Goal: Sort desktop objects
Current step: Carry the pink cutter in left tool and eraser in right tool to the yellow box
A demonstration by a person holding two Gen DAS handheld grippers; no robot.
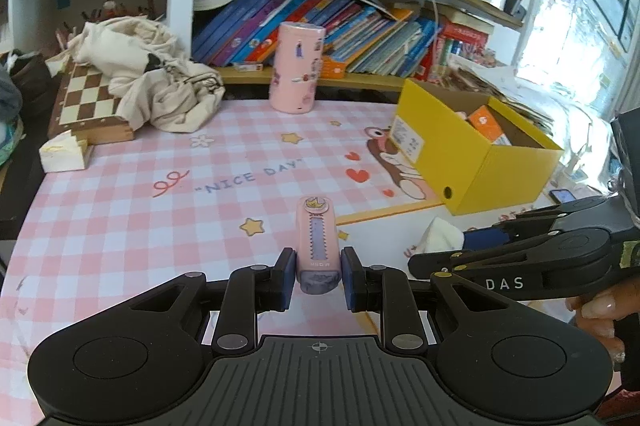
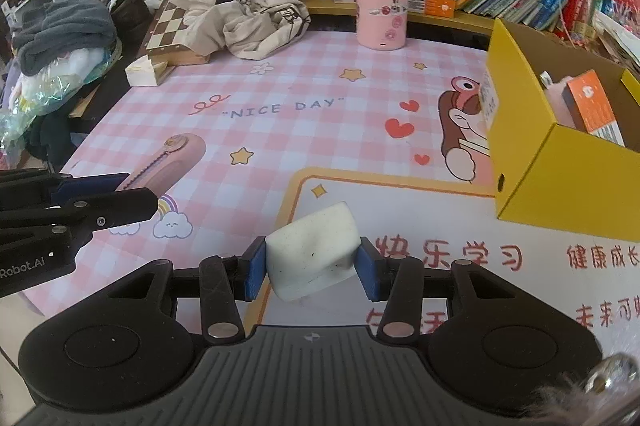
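A pink utility knife (image 1: 316, 246) lies on the pink checked desk mat (image 1: 160, 210), its near end between the pads of my left gripper (image 1: 318, 276); the pads stand close beside it and whether they press it is unclear. It also shows in the right wrist view (image 2: 168, 166). My right gripper (image 2: 312, 266) is shut on a white sponge block (image 2: 314, 250), held just above the mat. A yellow cardboard box (image 2: 560, 162) stands open at the right with an orange carton (image 2: 596, 106) inside. The box also shows in the left wrist view (image 1: 480, 154).
A pink cylinder with stickers (image 1: 298, 68) stands at the back of the mat. A chessboard box (image 1: 86, 106) under a crumpled cream cloth (image 1: 152, 74) sits at the back left. Book shelves (image 1: 340, 34) run behind.
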